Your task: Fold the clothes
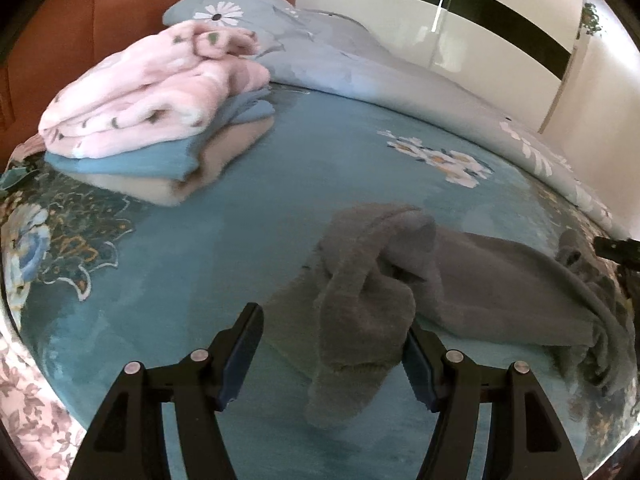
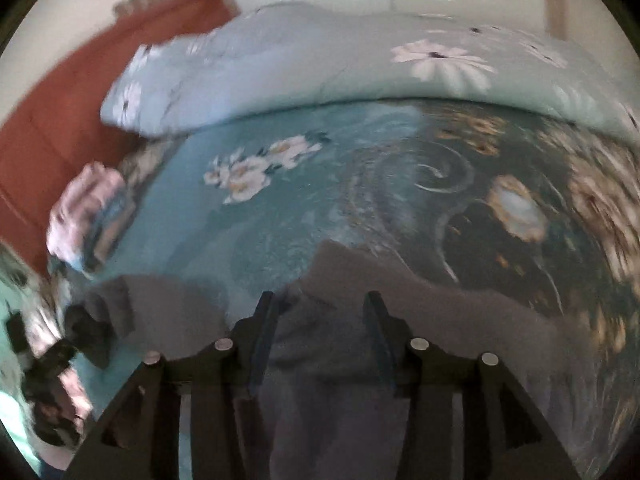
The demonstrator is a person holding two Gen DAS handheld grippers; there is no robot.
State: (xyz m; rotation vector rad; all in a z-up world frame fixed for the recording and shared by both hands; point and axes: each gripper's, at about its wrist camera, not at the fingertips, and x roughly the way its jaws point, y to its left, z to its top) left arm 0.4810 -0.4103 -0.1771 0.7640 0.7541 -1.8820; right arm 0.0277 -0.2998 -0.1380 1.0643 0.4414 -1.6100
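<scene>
Left gripper (image 1: 334, 354): jaws spread wide, nothing clamped. A bunched fold of the grey fleecy garment (image 1: 400, 280) lies in the gap between them, close against the right-hand pad; contact unclear. The rest of the garment trails ahead and off to the right of the jaws, crumpled, lying on the teal floral bedspread (image 1: 224, 232).

Right gripper (image 2: 322, 340): jaws parted about halfway, with the grey garment (image 2: 352, 344) running under and between them. This view is motion-blurred, so cannot tell if the pads pinch the cloth. The garment spreads left and right of the jaws across the bedspread (image 2: 280, 216).

Far ahead-left of the left jaws: a stack of folded clothes, a pink floral fleece piece (image 1: 152, 92) on top, a blue piece (image 1: 132, 160) under it and a beige piece (image 1: 192, 176) at the bottom. The right view shows the same stack (image 2: 86, 216) far left, blurred.

Beyond that, a pale grey-blue daisy-print quilt (image 1: 320, 52) lies heaped along the far side of the bed, also ahead of the right jaws (image 2: 320, 64). Reddish-brown headboard (image 1: 80, 28) at far left. White wardrobe with a black stripe (image 1: 480, 28) behind the quilt.
</scene>
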